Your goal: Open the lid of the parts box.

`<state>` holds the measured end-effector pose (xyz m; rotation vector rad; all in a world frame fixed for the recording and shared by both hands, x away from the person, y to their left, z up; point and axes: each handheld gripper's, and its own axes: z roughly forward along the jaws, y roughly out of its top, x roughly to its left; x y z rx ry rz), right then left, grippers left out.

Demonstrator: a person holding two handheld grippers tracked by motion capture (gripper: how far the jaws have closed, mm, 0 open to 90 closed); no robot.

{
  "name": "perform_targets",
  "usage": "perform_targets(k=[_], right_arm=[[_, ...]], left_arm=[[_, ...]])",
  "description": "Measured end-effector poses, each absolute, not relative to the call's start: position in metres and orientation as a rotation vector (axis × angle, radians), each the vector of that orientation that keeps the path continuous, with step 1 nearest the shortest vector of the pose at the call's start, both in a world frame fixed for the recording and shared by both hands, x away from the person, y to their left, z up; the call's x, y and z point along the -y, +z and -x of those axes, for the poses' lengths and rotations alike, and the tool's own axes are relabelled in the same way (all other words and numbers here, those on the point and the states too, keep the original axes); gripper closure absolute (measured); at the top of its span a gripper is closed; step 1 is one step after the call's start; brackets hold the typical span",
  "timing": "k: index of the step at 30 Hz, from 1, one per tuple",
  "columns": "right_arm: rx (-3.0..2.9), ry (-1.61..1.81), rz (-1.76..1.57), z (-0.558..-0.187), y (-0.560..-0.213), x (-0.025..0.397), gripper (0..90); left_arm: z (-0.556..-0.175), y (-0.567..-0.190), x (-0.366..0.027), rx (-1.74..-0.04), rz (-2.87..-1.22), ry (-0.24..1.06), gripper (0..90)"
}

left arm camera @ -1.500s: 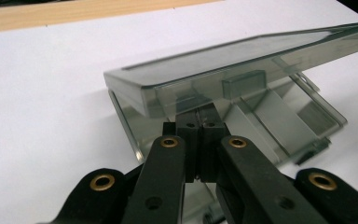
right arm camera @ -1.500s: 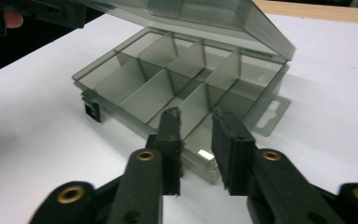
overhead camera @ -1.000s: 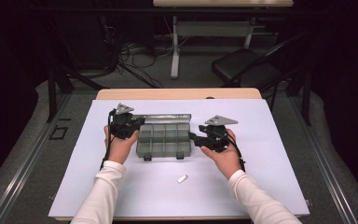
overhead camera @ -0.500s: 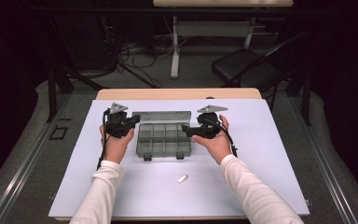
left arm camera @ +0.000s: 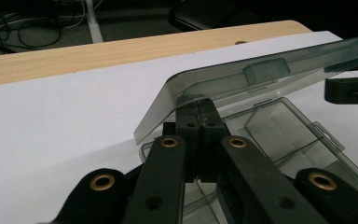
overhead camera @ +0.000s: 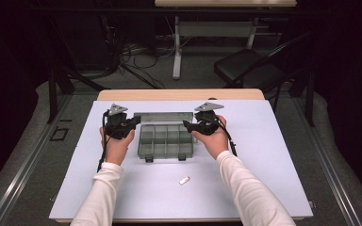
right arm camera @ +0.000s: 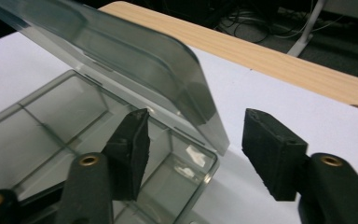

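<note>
A white sheet (overhead camera: 264, 155) covers most of a wooden table (overhead camera: 179, 94), and on it, toward the far middle, sits a smoky transparent compartment box (overhead camera: 166, 141) with its hinged lid (overhead camera: 162, 117) raised at the back edge. A person's two sleeved forearms reach in from the near side, one at each end of the box. The left gripper (overhead camera: 131, 123) sits at the box's left end, its jaws pressed together beneath the lid's left corner (left arm camera: 168, 100); whether they pinch the lid edge or merely touch it from below is hard to tell from its own view. The right gripper (overhead camera: 188, 125) sits at the right end, jaws spread, one pad (right arm camera: 133, 149) over the box's corner compartment and the other (right arm camera: 272, 156) outside over the sheet, neither touching the lid. A small white piece (overhead camera: 184, 180) lies on the sheet well in front of the box.
</note>
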<state>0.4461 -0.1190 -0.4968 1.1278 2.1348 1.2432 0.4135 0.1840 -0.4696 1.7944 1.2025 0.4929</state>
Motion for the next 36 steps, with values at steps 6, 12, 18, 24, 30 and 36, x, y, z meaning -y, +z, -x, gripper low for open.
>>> perform_targets(k=[6,12,18,24,30,36], right_arm=[[-2.156,1.194,-1.102,-0.453,-0.509,0.12,50.5],[-2.116,1.184,-1.058,-0.454,-0.521,0.119,52.2],[-2.107,1.178,-1.065,-0.456,-0.529,0.119,52.2],[-2.098,1.2,-1.058,-0.457,-0.534,0.122,54.3],[-2.101,1.218,-1.074,-0.459,-0.535,0.125,62.4],[-2.115,1.207,-1.065,-0.46,-0.536,0.127,71.1]], left_arm=[[-0.413,-0.47,-0.183,-1.196,-1.797,0.494,90.0],[-0.412,-0.47,-0.183,-1.195,-1.799,0.493,90.0],[-0.412,-0.471,-0.181,-1.192,-1.805,0.493,90.0],[-0.412,-0.472,-0.182,-1.198,-1.802,0.487,90.0],[-0.414,-0.473,-0.184,-1.201,-1.802,0.483,90.0],[-0.414,-0.474,-0.183,-1.203,-1.8,0.487,90.0]])
